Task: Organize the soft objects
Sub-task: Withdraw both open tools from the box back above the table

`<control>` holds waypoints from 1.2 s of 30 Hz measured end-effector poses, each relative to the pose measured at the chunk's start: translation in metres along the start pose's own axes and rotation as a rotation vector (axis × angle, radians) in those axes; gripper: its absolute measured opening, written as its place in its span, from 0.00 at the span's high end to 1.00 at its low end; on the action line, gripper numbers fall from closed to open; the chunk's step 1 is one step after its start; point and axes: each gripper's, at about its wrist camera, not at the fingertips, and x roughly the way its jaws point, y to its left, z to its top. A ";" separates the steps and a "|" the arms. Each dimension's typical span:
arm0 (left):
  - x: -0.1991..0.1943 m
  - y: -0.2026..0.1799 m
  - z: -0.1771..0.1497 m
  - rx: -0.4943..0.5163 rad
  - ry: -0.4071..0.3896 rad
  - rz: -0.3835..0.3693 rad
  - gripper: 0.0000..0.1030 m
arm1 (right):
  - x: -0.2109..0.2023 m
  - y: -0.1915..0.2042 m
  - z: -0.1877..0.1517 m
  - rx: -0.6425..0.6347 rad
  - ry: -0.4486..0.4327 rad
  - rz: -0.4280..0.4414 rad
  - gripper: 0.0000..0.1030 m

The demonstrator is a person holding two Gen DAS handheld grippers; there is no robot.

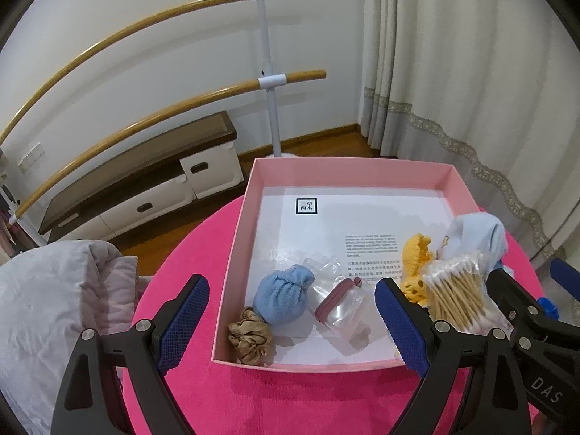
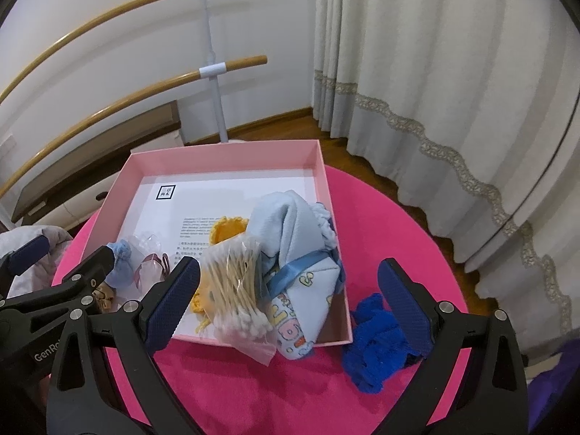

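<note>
Both grippers over the near edge of the pink box, which sits on a round pink table.

Left gripper: jaws wide, nothing between the pads. Left finger is outside the box over the table, right finger is over the box interior.

Right gripper: jaws wide too, holding nothing. Right finger is over a blue mesh cloth, which lies on the table just outside the box's right wall. Can't tell if it touches.

In the box:
- rolled blue towel, near-left corner
- tan scrunchie, touching the towel, against the front wall
- clear zip bag, just right of the towel
- bag of cotton swabs, hanging over the front wall
- yellow knit piece, under and behind the swabs
- light blue printed bundle, right side, ribbon around it, also overhanging the front edge

Grey-pink bedding lies left of the table.
</note>
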 end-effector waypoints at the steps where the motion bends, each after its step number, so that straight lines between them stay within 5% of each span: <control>1: -0.002 -0.001 -0.001 0.000 -0.001 -0.001 0.12 | -0.003 0.000 -0.001 -0.002 -0.004 -0.006 0.05; 19: -0.086 0.001 -0.043 -0.020 -0.057 -0.029 0.12 | -0.080 -0.009 -0.033 0.008 -0.086 -0.030 0.05; 36: -0.213 -0.005 -0.110 -0.040 -0.218 -0.008 0.08 | -0.181 -0.025 -0.070 0.022 -0.236 -0.049 0.04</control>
